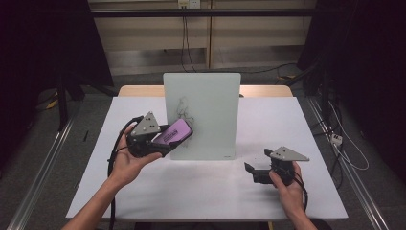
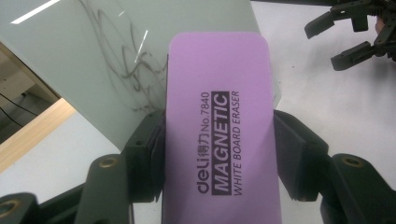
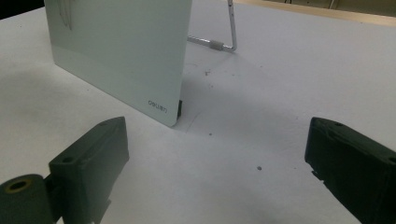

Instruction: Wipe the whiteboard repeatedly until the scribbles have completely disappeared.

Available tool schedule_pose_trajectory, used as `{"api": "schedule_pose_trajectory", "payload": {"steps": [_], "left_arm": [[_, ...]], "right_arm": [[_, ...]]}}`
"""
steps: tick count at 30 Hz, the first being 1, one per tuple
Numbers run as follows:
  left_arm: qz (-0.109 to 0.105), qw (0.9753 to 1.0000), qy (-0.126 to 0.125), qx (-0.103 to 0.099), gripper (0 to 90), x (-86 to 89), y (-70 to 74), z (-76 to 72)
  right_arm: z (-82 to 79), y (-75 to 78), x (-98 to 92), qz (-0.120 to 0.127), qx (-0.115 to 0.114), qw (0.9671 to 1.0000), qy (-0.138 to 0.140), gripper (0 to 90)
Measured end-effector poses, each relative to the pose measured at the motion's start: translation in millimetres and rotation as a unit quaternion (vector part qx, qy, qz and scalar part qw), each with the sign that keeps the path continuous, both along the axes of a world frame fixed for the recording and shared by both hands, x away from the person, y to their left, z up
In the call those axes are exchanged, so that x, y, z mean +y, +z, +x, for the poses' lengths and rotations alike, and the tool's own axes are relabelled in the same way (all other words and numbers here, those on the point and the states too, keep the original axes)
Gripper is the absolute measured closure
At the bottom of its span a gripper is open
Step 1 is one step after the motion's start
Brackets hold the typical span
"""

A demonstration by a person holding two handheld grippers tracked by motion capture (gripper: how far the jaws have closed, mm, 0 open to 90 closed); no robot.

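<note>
A small glass whiteboard (image 1: pixel 206 112) stands upright on a wire stand at the table's middle, with dark scribbles (image 1: pixel 184 109) on its left half. My left gripper (image 1: pixel 165 139) is shut on a purple magnetic whiteboard eraser (image 1: pixel 173 132), held at the board's lower left face. In the left gripper view the eraser (image 2: pixel 219 126) sits clamped between both jaws, its tip against the board (image 2: pixel 93 60) beside the scribbles (image 2: pixel 130 70). My right gripper (image 1: pixel 256 170) rests open low on the table at the right, nothing between its jaws; the board's lower corner (image 3: pixel 159 102) lies ahead of it.
The white tabletop (image 1: pixel 201 187) has free room in front of the board and to its right. The board's wire stand (image 3: pixel 224 44) sticks out behind it. Dark floor, rails and cables surround the table.
</note>
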State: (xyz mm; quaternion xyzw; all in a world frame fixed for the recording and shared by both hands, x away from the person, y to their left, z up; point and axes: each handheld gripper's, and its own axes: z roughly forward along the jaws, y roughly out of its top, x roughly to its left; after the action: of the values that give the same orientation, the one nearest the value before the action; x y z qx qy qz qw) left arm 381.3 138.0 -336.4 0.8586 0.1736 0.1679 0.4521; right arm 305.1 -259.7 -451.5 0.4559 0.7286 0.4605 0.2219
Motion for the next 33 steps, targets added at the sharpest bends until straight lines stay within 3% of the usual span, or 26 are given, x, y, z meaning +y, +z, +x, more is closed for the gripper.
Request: {"api": "schedule_pose_trajectory", "payload": {"steps": [18,33], "left_arm": [[-0.007,0.9999,0.002,-0.013,41.1,-8.1,21.3,17.1],[-0.01,0.9993,0.013,-0.032,41.1,-4.6,39.9,30.6]], "right_arm": [[0.3,-0.1,-0.1,-0.001,-0.001,1.0,-0.002,6.2],[0.2,-0.2,-0.1,0.0,-0.001,1.0,-0.002,6.2]]}}
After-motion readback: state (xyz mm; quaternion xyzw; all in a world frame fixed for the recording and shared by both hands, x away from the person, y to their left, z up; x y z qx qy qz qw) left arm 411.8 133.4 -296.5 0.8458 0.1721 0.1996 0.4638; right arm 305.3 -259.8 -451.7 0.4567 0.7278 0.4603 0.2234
